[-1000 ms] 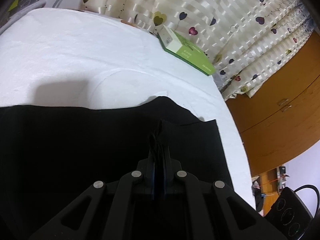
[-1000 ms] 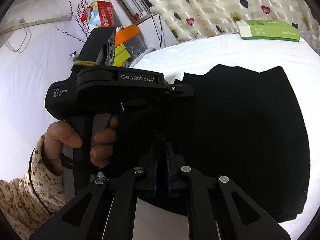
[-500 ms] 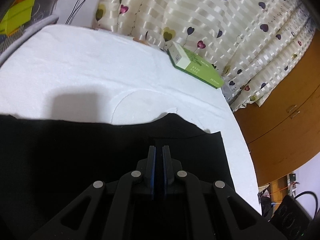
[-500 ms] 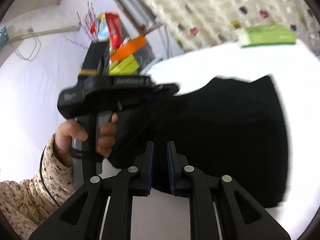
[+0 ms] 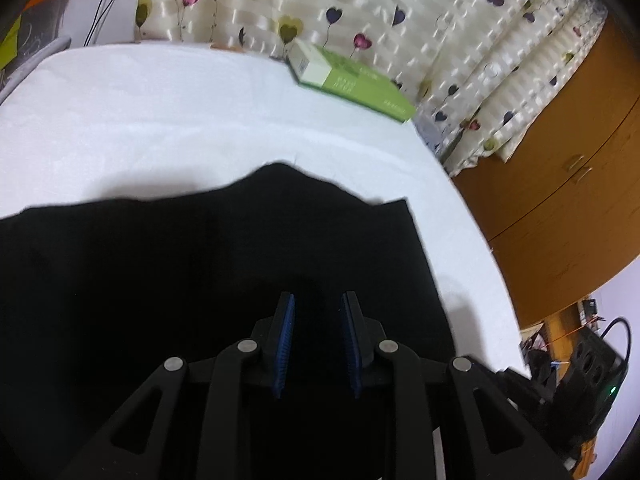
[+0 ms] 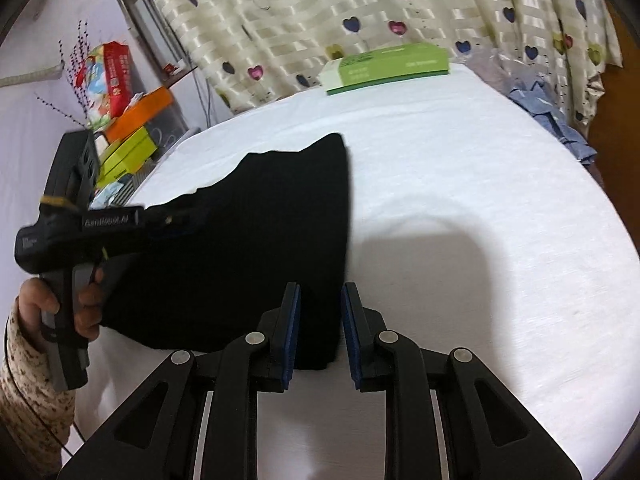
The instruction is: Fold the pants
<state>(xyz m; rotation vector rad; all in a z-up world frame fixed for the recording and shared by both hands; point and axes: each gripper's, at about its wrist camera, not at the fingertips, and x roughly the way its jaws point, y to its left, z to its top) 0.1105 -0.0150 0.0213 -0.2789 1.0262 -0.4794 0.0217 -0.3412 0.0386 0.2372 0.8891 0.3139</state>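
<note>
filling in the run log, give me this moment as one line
task: fold pants | left hand-held gripper: open, over black pants | right hand-held gripper: open, at pants edge | pants: flat on white cloth

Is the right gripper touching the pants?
Cannot tell. In the right wrist view the right gripper is open over the near corner of the black pants, with fabric showing between the fingers, but neither contact nor a gap is plain.

Two close wrist views, both over black pants (image 5: 200, 280), green box (image 6: 384, 66) beyond.

Green box (image 6: 386, 67) on white tablecloth (image 6: 480, 184), heart-print curtain (image 6: 320, 12), orange wooden cabinet (image 5: 560, 184)
</note>
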